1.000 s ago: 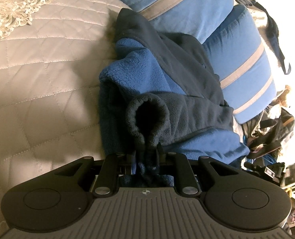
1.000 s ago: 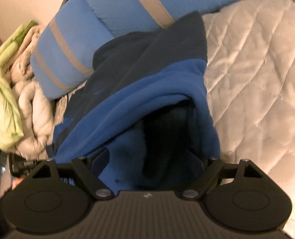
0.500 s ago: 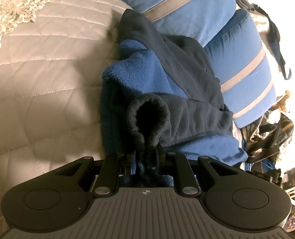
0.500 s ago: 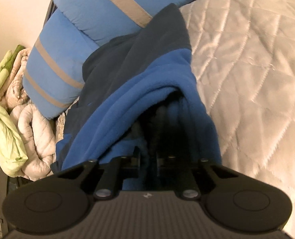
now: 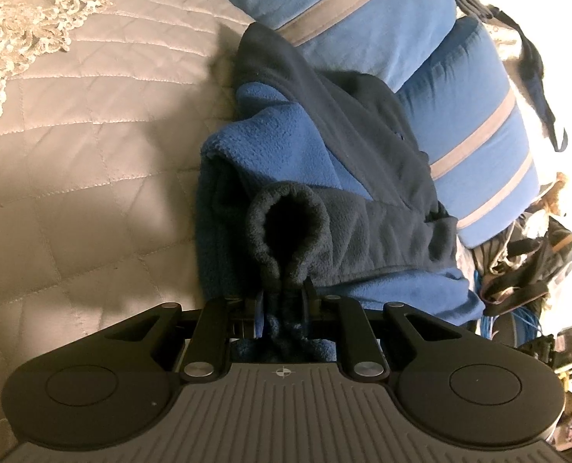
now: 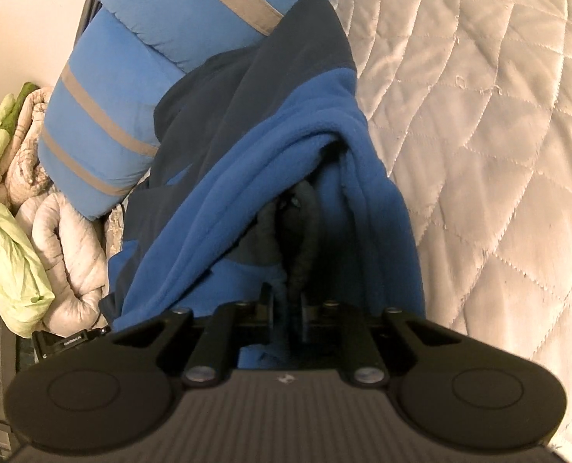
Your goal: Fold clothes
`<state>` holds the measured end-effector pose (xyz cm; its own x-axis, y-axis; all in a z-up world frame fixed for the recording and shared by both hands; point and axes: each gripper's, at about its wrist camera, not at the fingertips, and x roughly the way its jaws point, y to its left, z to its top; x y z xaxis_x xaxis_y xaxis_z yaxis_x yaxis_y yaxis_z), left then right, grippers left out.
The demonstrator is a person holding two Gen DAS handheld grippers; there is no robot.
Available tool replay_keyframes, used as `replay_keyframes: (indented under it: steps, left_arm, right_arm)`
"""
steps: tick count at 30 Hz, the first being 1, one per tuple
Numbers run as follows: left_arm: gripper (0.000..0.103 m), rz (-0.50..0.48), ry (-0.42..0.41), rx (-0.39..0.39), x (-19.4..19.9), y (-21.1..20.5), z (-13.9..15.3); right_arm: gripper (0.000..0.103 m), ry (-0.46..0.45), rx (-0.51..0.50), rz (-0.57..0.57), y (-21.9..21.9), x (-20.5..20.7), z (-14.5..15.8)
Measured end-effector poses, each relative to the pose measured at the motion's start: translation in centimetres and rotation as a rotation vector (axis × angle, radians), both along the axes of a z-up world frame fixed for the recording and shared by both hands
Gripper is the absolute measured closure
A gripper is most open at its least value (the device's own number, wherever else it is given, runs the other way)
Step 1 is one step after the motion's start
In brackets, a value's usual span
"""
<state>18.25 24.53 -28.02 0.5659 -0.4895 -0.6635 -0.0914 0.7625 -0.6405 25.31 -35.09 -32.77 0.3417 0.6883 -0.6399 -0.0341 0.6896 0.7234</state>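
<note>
Two claws pinched on fleece jacket (image 5: 305, 162): left claw (image 5: 284, 301) grips cuff (image 5: 286, 227), right claw (image 6: 286, 305) grips fold

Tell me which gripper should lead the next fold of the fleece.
Probably left. The left gripper pinches the sleeve cuff, a free end to carry across; the right gripper is buried in the bunched fleece.
</note>
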Motion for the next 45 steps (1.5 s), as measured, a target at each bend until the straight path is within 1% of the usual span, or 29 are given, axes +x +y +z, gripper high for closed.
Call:
replay_keyframes:
  steps: [4,5,6,7,8,9,10,11,12,14,16,18,21,24,25,26,27,29,30,32,36,40,41,42,43,45]
  left_arm:
    - [0.084,-0.010,-0.012,0.004,-0.2,0.0,0.3]
    - [0.083,-0.010,-0.015,0.004,-0.2,0.0,0.4]
    - [0.082,-0.010,-0.019,0.004,-0.3,0.0,0.5]
    - [0.082,-0.010,-0.022,0.003,-0.3,0.0,0.6]
    - [0.082,-0.010,-0.025,0.003,-0.4,0.0,0.6]
    - [0.082,-0.010,-0.028,0.002,-0.4,0.0,0.7]
    - [0.082,-0.013,-0.032,0.005,-0.4,0.0,0.9]
    - [0.082,-0.012,-0.031,0.006,-0.4,0.0,0.8]
    - [0.082,-0.009,-0.028,0.008,-0.4,-0.1,0.8]
    - [0.082,-0.004,-0.023,0.010,-0.3,-0.1,0.7]
    - [0.082,0.002,-0.018,0.013,-0.2,-0.2,0.6]
    - [0.082,0.006,-0.014,0.015,-0.2,-0.3,0.6]
    - [0.082,0.010,-0.010,0.017,-0.2,-0.3,0.6]
    - [0.082,0.014,-0.007,0.019,-0.2,-0.3,0.7]
    - [0.082,0.016,-0.006,0.020,-0.2,-0.3,0.7]
    - [0.082,0.015,-0.006,0.022,-0.2,-0.4,0.7]
    - [0.082,0.012,-0.007,0.026,-0.2,-0.4,0.7]
    - [0.082,0.010,-0.007,0.031,-0.1,-0.4,0.7]
    - [0.082,0.009,-0.006,0.033,-0.1,-0.4,0.7]
    - [0.082,0.008,-0.005,0.036,-0.1,-0.5,0.8]
    - [0.082,0.008,-0.009,0.041,-0.3,-0.5,0.8]
    - [0.081,0.009,-0.013,0.041,-0.4,-0.6,0.8]
    - [0.080,0.008,-0.014,0.046,-0.4,-0.6,0.9]
    - [0.079,0.006,-0.015,0.049,-0.4,-0.6,1.0]
    - [0.078,0.005,-0.016,0.053,-0.5,-0.6,1.2]
    - [0.069,0.006,-0.016,0.067,-0.6,-0.4,1.7]
  right_arm:
    - [0.090,-0.016,-0.036,0.022,0.4,-0.2,0.6]
    - [0.087,-0.028,-0.053,0.029,0.6,-0.2,0.8]
    - [0.077,-0.045,-0.071,0.036,0.7,-0.2,1.2]
    - [0.076,-0.065,-0.090,0.043,0.8,-0.2,1.6]
    - [0.057,-0.085,-0.111,0.037,0.7,-0.2,2.1]
    - [0.048,-0.105,-0.133,0.025,0.4,-0.3,2.6]
    - [0.044,-0.127,-0.143,0.006,0.0,-0.4,3.1]
    - [0.038,-0.141,-0.130,-0.021,-0.7,-0.4,3.6]
    - [0.037,-0.150,-0.107,-0.051,-1.4,-0.3,4.0]
    - [0.037,-0.162,-0.058,-0.115,-2.7,-0.1,4.7]
    - [0.037,-0.166,-0.051,-0.169,-3.4,0.4,5.2]
    - [0.038,-0.151,-0.054,-0.198,-3.5,1.2,5.4]
    - [0.038,-0.123,-0.081,-0.226,-2.6,2.5,5.2]
    - [0.039,-0.112,-0.169,-0.211,-1.2,3.3,4.6]
    - [0.044,-0.109,-0.200,-0.205,-0.8,3.5,4.4]
    - [0.060,-0.107,-0.235,-0.195,-0.4,3.5,4.2]
    - [0.071,-0.106,-0.272,-0.183,-0.1,3.4,3.9]
    - [0.081,-0.108,-0.300,-0.161,0.2,3.0,3.5]
    - [0.084,-0.114,-0.312,-0.151,0.3,2.7,3.4]
    - [0.085,-0.128,-0.337,-0.129,0.4,2.1,3.2]
    - [0.089,-0.129,-0.340,-0.120,0.2,1.4,3.2]
    - [0.089,-0.128,-0.364,-0.113,0.1,0.8,3.5]
    - [0.080,-0.131,-0.380,-0.109,0.1,0.6,3.8]
    - [0.081,-0.135,-0.399,-0.103,0.0,0.4,4.0]
    - [0.070,-0.144,-0.414,-0.099,-0.1,0.2,4.3]
    - [0.039,-0.176,-0.413,-0.104,-0.8,-0.5,5.2]
